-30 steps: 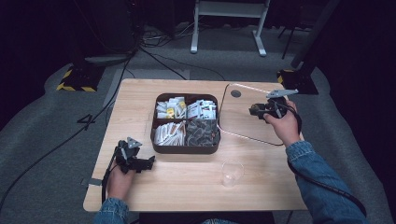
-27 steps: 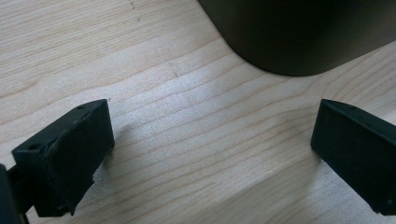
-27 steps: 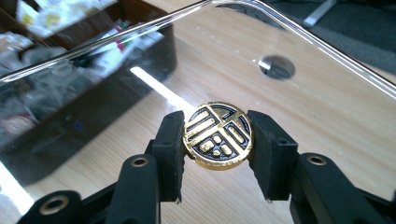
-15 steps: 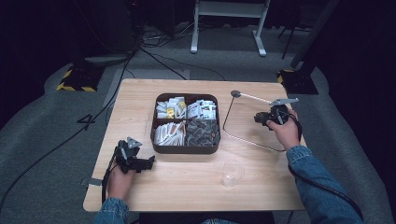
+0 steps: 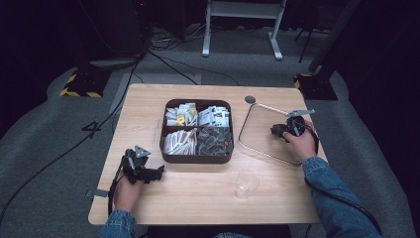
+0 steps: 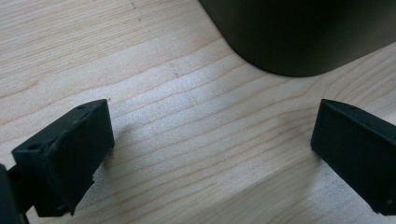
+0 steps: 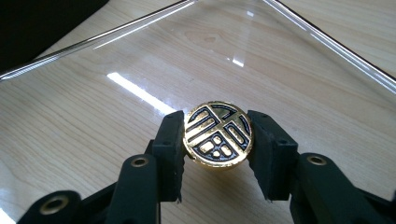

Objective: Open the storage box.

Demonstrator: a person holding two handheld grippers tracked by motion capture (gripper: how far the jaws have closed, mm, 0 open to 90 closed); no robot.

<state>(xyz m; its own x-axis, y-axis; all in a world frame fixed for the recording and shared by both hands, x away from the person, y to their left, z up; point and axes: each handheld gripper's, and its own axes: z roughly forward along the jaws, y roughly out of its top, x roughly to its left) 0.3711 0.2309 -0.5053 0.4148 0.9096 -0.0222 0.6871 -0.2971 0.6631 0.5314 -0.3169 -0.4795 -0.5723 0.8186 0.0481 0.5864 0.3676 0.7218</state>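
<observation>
**On the right side of the table: glass lid held by its gold knob**

At the right of the wooden table (image 5: 148, 106), the right gripper (image 7: 218, 154) is clenched on the round gold knob (image 7: 218, 134) of a clear glass lid (image 5: 257, 130). The two pads press on opposite sides of the knob, whose patterned face looks up toward the gripper's camera. In the high view the lid lies just right of the dark compartment tray (image 5: 197, 158), near it but apart. It is a rounded rectangle, its long axis running from the table's far edge toward the person; whether it rests flat on the wood or is slightly tilted cannot be told. A small dark disc (image 5: 250, 99) lies by its far corner.

The left gripper (image 6: 210, 154) is released, jaws wide apart over bare wood, close to the tray's near left corner. A clear cup (image 5: 246, 183) stands in front of the tray.
</observation>
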